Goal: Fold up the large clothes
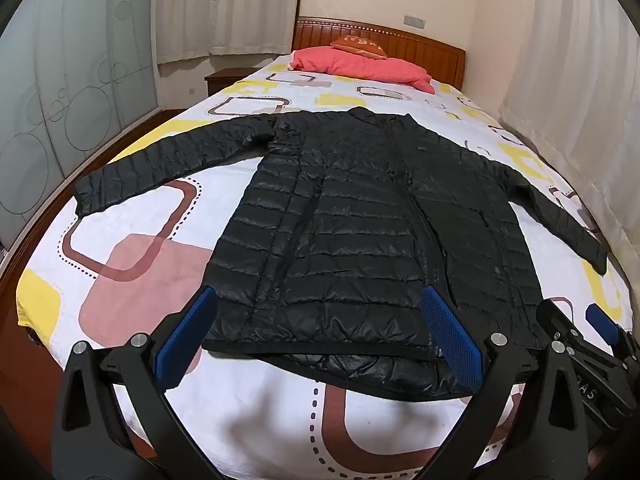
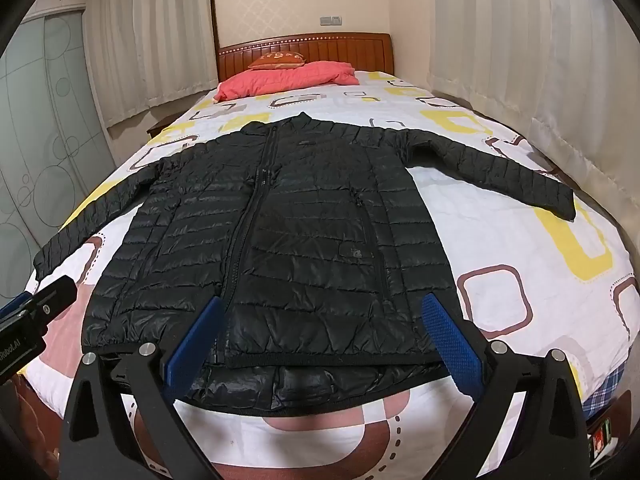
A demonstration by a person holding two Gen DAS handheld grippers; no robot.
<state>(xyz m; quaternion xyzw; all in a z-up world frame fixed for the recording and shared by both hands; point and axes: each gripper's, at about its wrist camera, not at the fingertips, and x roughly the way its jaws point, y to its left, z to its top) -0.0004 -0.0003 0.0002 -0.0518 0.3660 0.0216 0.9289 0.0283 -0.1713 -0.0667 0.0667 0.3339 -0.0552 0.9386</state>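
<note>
While both of my grippers hang over the foot of the bed, the black quilted puffer jacket lies flat and face up on the white bedsheet with yellow, pink and brown square patterns, collar toward the headboard and hem nearest me.

Far left: the jacket's left-hand sleeve stretches out toward the bed edge, its cuff resting on the sheet.

Left gripper: its blue-padded fingers are spread wide, holding nothing, and frame the near-left part of the hem. Whether the pads touch the fabric cannot be determined.

Centre: the front zipper runs closed from collar to hem. The inner lining shows below the front hem edge.

Right gripper: its blue fingers are likewise parted and empty, positioned over the right half of the hem.

Right: the other sleeve extends toward the curtain side, well apart from either gripper.

Rear: a coral-pink folded quilt with a small orange cushion on it sits against the brown wooden headboard.
</note>
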